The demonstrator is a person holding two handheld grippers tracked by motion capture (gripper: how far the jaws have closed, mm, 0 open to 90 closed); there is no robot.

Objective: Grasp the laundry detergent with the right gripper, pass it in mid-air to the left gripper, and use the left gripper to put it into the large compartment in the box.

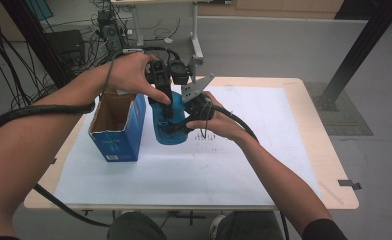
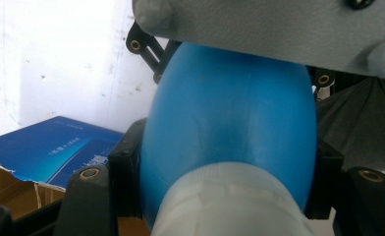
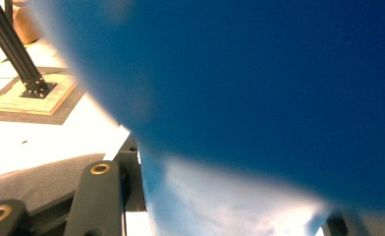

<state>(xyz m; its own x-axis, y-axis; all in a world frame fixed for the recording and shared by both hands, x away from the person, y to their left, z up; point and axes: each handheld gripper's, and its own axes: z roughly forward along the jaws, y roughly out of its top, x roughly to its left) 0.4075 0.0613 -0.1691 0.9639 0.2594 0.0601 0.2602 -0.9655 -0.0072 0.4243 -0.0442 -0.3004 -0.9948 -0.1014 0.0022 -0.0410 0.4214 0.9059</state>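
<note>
A blue plastic bottle (image 1: 170, 129) stands just above the white sheet at the table's middle, held from two sides. My left gripper (image 1: 166, 106) comes down from above and is shut on its upper part. In the left gripper view the blue bottle (image 2: 230, 113) sits between the two black jaws, its white cap (image 2: 230, 206) nearest the camera. My right gripper (image 1: 185, 125) reaches in from the right and is shut on the bottle's body. The right gripper view has the blue bottle (image 3: 259, 83) pressed close between its jaws.
An open blue carton (image 1: 118, 127) stands left of the bottle, its cardboard inside showing; the carton (image 2: 48, 147) lies close beside my left gripper's jaw. A white sheet (image 1: 264, 150) covers the wooden table (image 1: 334, 165). Black frame posts and cables stand beyond the far edge.
</note>
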